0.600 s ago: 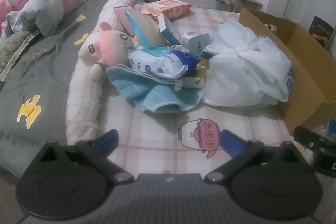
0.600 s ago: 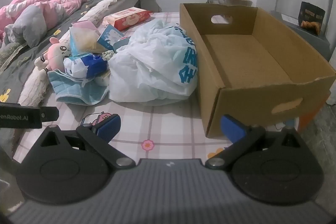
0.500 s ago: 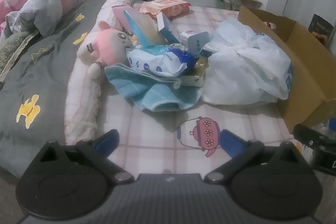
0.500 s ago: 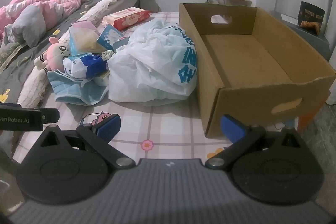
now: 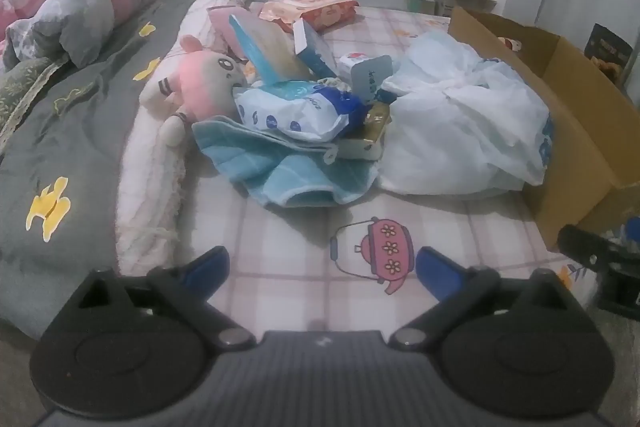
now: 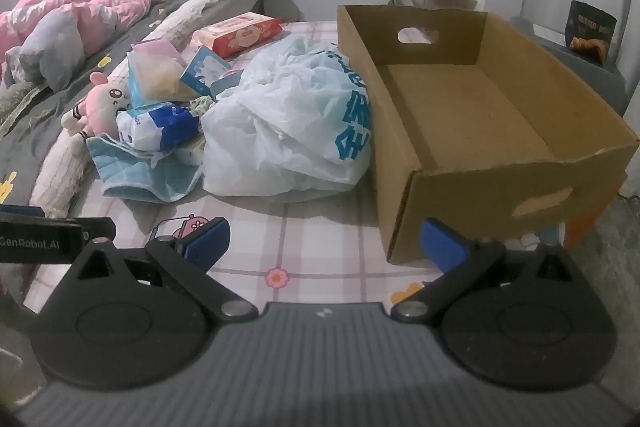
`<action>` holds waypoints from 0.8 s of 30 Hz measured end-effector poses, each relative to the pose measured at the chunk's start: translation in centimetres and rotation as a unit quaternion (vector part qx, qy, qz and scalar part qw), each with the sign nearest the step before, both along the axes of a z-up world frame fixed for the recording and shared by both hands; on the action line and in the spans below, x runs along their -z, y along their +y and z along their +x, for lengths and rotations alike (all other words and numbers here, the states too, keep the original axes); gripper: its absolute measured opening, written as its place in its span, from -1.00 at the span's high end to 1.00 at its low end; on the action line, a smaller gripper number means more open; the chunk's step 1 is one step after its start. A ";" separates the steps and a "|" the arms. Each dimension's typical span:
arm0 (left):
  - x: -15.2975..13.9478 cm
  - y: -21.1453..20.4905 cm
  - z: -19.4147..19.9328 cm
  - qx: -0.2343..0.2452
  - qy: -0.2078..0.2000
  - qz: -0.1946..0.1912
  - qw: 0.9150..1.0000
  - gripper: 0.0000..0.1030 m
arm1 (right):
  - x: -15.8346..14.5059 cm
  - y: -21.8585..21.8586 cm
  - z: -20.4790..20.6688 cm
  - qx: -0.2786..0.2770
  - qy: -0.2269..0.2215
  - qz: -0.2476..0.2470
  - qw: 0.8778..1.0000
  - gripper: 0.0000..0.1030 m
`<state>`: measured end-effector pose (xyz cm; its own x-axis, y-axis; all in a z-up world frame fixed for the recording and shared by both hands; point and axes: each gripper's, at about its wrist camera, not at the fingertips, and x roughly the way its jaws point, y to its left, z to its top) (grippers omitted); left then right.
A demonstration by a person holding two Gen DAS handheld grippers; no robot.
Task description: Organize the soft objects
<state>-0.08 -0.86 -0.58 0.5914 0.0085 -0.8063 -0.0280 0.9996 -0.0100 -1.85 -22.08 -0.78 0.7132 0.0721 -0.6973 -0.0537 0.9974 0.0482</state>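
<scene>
Lying beyond left gripper, jaws apart: blue towel.

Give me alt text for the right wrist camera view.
An open, empty-handed right gripper hovers over a checked bedsheet, facing an empty cardboard box. Left of the box lie a white plastic bag, a blue towel and a pink plush toy.

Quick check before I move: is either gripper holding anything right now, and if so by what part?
Nothing is held. The left gripper and right gripper are both open over the checked sheet, short of the pile and the cardboard box.
</scene>
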 end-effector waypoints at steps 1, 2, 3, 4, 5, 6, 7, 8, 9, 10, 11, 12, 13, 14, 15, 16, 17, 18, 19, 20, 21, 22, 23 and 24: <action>0.0 -0.1 0.0 0.002 0.000 0.000 1.000 -0.94 | -0.1 0.0 0.0 0.000 0.000 0.000 1.000 -0.98; -0.1 -0.1 -0.1 0.003 -0.001 0.001 1.000 -0.94 | 0.0 0.0 0.0 0.000 0.000 0.000 1.000 -0.98; -0.1 -0.1 0.0 0.005 -0.001 0.001 1.000 -0.94 | -0.1 0.0 0.0 -0.001 0.000 0.000 1.000 -0.98; -0.1 -0.2 0.0 0.006 -0.001 0.001 1.000 -0.94 | -0.1 0.0 0.0 0.000 0.000 -0.001 1.000 -0.98; -0.1 -0.3 0.0 0.007 -0.001 0.001 1.000 -0.94 | -0.2 0.0 0.0 0.000 0.000 -0.001 1.000 -0.98; -0.1 -0.3 0.0 0.008 0.000 0.001 1.000 -0.94 | -0.2 0.0 0.1 0.000 0.000 -0.002 1.000 -0.98; -0.1 -0.4 0.1 0.009 0.002 0.000 1.000 -0.94 | -0.3 0.0 0.1 0.000 0.000 -0.002 1.000 -0.98; 0.0 -0.4 0.1 0.010 0.003 -0.001 1.000 -0.94 | -0.2 0.0 0.0 0.000 0.000 -0.001 1.000 -0.98; 0.0 -0.5 0.1 0.011 0.004 -0.002 1.000 -0.94 | -0.3 0.0 0.1 0.001 0.000 -0.002 1.000 -0.98; 0.0 -0.5 0.1 0.012 0.005 -0.003 1.000 -0.94 | -0.4 0.0 0.1 0.002 0.000 -0.003 1.000 -0.98; 0.0 -0.6 0.1 0.013 0.005 -0.004 1.000 -0.94 | -0.4 -0.1 0.1 0.004 0.000 -0.003 1.000 -0.98; 0.0 -0.6 0.1 0.014 0.006 -0.004 1.000 -0.94 | -0.4 -0.1 0.1 0.005 0.000 -0.003 1.000 -0.98; 0.0 -0.7 0.1 0.015 0.006 -0.005 1.000 -0.94 | -0.4 -0.1 0.1 0.006 0.000 -0.003 1.000 -0.98; 0.0 -0.7 0.2 0.015 0.006 -0.005 1.000 -0.94 | -0.4 -0.2 0.1 0.006 0.000 -0.003 1.000 -0.98; 0.0 -0.7 0.2 0.015 0.007 -0.005 1.000 -0.94 | -0.5 -0.2 0.1 0.007 0.000 -0.003 1.000 -0.98; 0.0 -0.7 0.2 0.015 0.008 -0.006 1.000 -0.94 | -0.4 -0.2 0.0 0.007 -0.001 -0.004 1.000 -0.98; 0.0 -0.7 0.2 0.016 0.008 -0.007 1.000 -0.94 | -0.3 -0.2 0.0 0.007 -0.001 -0.004 1.000 -0.98; 0.1 -0.7 0.2 0.016 0.009 -0.008 1.000 -0.94 | -0.4 -0.2 -0.1 0.007 -0.001 -0.005 1.000 -0.98; 0.1 -0.7 0.3 0.016 0.010 -0.009 1.000 -0.95 | -0.4 -0.2 -0.1 0.007 -0.001 -0.005 1.000 -0.98; 0.1 -0.7 0.3 0.016 0.011 -0.010 1.000 -0.94 | -0.4 -0.2 -0.1 0.007 -0.001 -0.005 1.000 -0.98; 0.1 -0.7 0.3 0.017 0.012 -0.011 1.000 -0.94 | -0.4 -0.2 -0.1 0.007 -0.001 -0.005 1.000 -0.98; 0.2 -0.7 0.3 0.018 0.013 -0.012 1.000 -0.94 | -0.4 -0.2 -0.1 0.007 -0.001 -0.005 1.000 -0.98; 0.2 -0.8 0.3 0.018 0.015 -0.013 1.000 -0.95 | -0.4 -0.2 0.0 0.008 0.000 -0.005 1.000 -0.98; 0.3 -0.8 0.3 0.019 0.017 -0.014 1.000 -0.94 | -0.3 -0.2 -0.1 0.008 0.000 -0.005 1.000 -0.98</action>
